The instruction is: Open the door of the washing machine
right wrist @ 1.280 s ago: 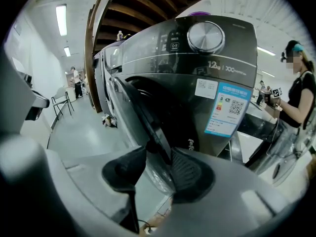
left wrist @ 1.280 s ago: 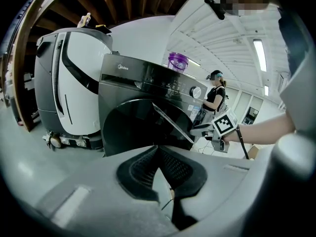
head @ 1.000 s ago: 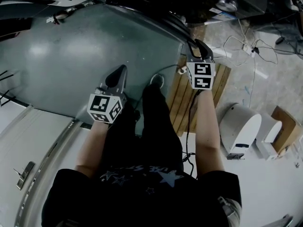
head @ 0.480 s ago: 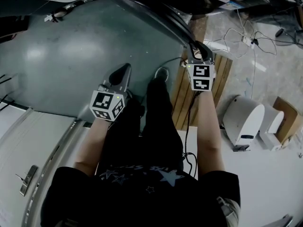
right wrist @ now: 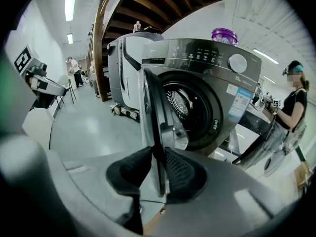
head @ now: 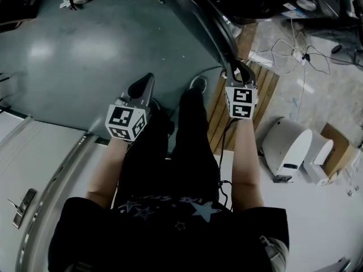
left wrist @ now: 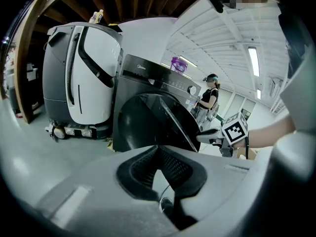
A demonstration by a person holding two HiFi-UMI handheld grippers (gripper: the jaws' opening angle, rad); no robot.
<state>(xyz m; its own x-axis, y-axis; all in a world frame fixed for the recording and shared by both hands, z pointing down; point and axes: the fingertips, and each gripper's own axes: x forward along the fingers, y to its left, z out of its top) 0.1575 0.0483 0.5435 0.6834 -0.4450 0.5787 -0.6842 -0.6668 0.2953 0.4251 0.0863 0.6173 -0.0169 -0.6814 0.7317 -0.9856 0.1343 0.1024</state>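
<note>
A dark grey front-loading washing machine (right wrist: pixel 217 73) stands ahead with its round door (right wrist: pixel 150 107) swung partly open, so the drum shows. My right gripper (right wrist: pixel 157 157) has the door's free edge between its pads, and its jaws are closing on it. In the head view that gripper (head: pixel 238 72) sits at the lower end of the dark door (head: pixel 198 16). My left gripper (head: pixel 142 86) hangs apart over the grey floor, to the left of the door, with nothing in it. Its pads (left wrist: pixel 170 164) meet at the tips.
A tall white machine (left wrist: pixel 81 78) stands left of the washer. Under the washer lies a wooden pallet (head: pixel 244 101). White appliances (head: pixel 289 146), a cardboard box (head: pixel 334 146) and loose cables (head: pixel 295 50) lie on the floor to the right. A person (right wrist: pixel 291 102) stands at the right.
The right gripper has drawn the door's edge back toward me and the door has swung wider. The left gripper has come back alongside it, still shut and holding nothing.
</note>
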